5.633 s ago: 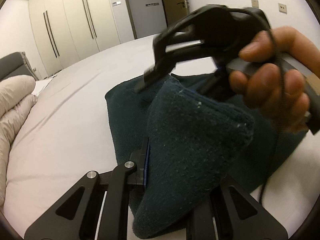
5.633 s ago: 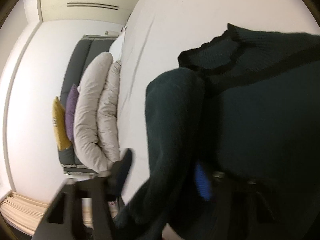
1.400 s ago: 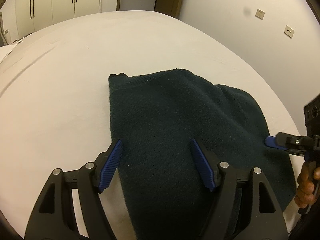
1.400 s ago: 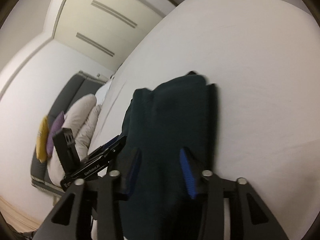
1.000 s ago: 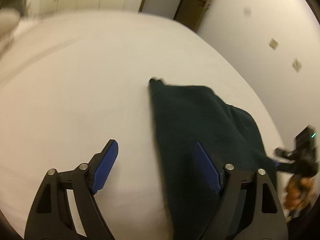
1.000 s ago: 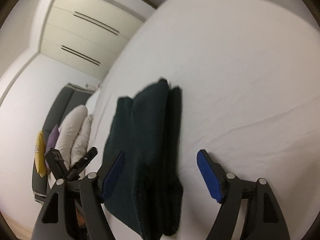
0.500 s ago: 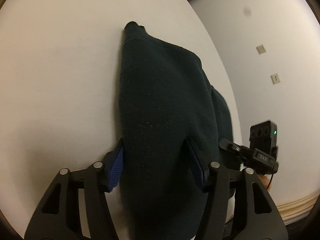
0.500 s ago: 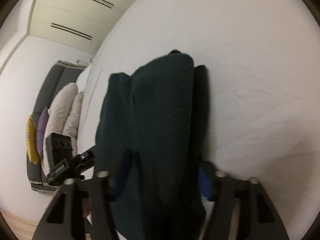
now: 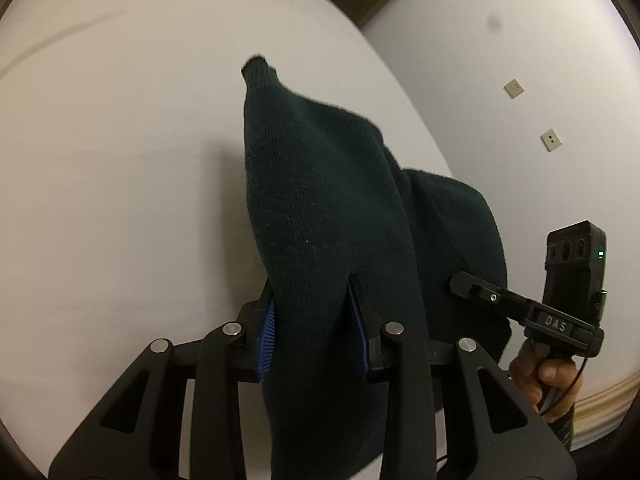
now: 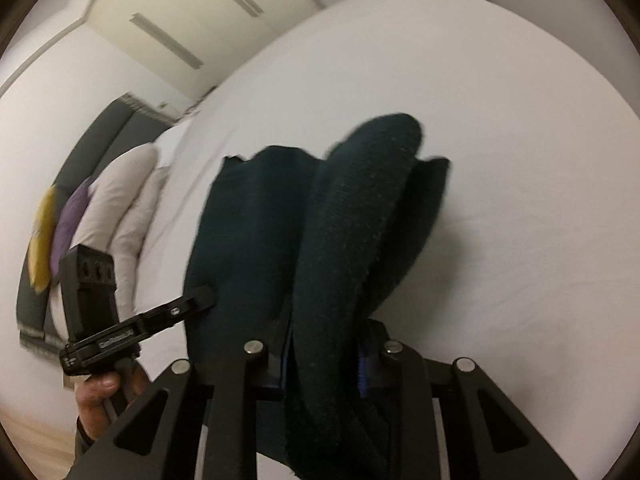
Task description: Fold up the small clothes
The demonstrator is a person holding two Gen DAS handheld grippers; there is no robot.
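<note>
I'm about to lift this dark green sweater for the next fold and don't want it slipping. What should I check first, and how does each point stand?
1. Left claw shut on the dark green knitted sweater: ok.
2. Right claw shut on the sweater: ok.
3. Both claws grip separate bunches of fabric, apart from each other: ok.
4. Far end of the sweater rests on the white bed sheet: ok.
5. All folded layers caught in each grip: cannot tell.
6. Bed around the sweater free of other objects: ok.
</note>
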